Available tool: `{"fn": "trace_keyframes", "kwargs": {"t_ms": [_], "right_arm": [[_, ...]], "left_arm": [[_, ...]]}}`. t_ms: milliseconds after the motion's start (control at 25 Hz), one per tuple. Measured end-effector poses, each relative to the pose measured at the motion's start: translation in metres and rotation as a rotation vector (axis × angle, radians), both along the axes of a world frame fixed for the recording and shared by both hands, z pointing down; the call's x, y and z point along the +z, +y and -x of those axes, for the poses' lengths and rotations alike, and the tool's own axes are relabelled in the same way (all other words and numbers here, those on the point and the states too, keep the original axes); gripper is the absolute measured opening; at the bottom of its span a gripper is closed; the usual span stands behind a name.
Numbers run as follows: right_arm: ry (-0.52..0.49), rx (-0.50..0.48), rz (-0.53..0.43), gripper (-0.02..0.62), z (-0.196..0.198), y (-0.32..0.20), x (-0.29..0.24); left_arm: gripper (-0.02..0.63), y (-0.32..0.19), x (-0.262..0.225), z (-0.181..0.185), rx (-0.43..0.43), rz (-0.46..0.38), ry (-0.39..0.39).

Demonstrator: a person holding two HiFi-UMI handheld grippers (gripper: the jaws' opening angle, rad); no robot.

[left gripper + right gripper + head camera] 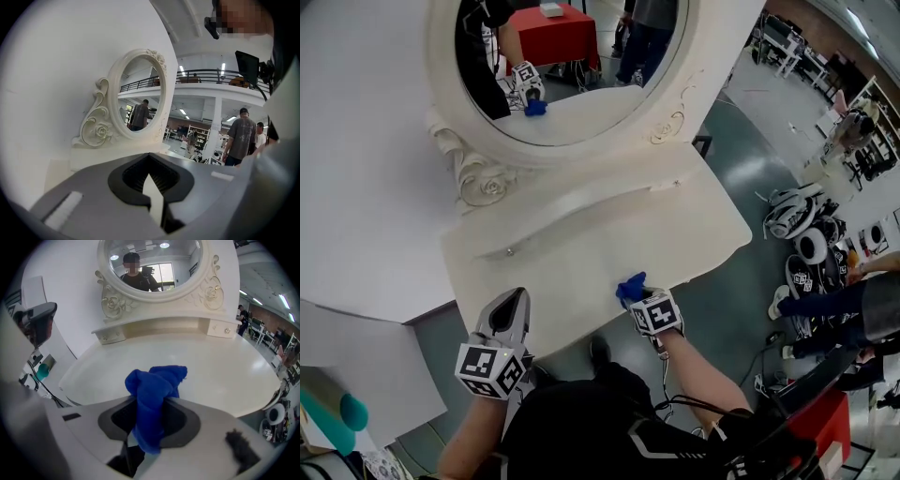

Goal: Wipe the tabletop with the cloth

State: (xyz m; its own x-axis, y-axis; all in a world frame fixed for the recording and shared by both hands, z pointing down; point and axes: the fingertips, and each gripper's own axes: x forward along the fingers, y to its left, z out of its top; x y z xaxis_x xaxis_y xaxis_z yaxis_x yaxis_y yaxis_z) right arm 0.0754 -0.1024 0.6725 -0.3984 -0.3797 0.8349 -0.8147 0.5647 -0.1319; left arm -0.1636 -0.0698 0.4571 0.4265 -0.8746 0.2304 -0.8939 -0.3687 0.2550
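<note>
A cream dressing tabletop (581, 258) with an oval mirror (572, 66) fills the middle of the head view. My right gripper (636, 294) is at the table's front edge, shut on a bunched blue cloth (629, 285). In the right gripper view the cloth (154, 390) stands up between the jaws of the right gripper (151, 405), just over the tabletop (211, 366). My left gripper (513, 304) hovers at the front left edge with its jaws together and nothing in them. The left gripper (150, 161) points toward the mirror (140, 96).
A raised curved shelf (581, 208) and carved scrollwork (483, 178) line the table's back. A white wall (356, 159) stands to the left. Shoes and helmets (797, 225) lie on the floor at right, near a seated person (853, 305). A teal object (337, 412) sits bottom left.
</note>
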Motion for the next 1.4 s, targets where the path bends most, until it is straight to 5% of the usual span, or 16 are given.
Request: {"fn": "trace_keyframes", "kwargs": {"t_ms": [200, 400, 680, 960, 1400], "right_arm": [[-0.08, 0.051, -0.032, 0.137, 0.006, -0.037, -0.017], [-0.083, 0.085, -0.199, 0.137, 0.017, -0.12, -0.048], [-0.076, -0.019, -0.172, 0.137, 0.052, -0.213, -0.034], [-0.052, -0.061, -0.152, 0.137, 0.073, -0.236, -0.006], [-0.038, -0.141, -0.041, 0.137, 0.033, -0.174, -0.003]], "left_arm": [[0.008, -0.004, -0.001, 0.003, -0.035, -0.008, -0.002], [0.008, 0.002, 0.004, 0.015, -0.128, 0.02, -0.016], [0.009, 0.006, 0.003, 0.022, -0.26, 0.046, -0.011], [0.008, 0.015, 0.011, 0.029, -0.366, 0.088, -0.028], [0.009, -0.016, 0.006, -0.011, -0.259, 0.071, -0.015]]}}
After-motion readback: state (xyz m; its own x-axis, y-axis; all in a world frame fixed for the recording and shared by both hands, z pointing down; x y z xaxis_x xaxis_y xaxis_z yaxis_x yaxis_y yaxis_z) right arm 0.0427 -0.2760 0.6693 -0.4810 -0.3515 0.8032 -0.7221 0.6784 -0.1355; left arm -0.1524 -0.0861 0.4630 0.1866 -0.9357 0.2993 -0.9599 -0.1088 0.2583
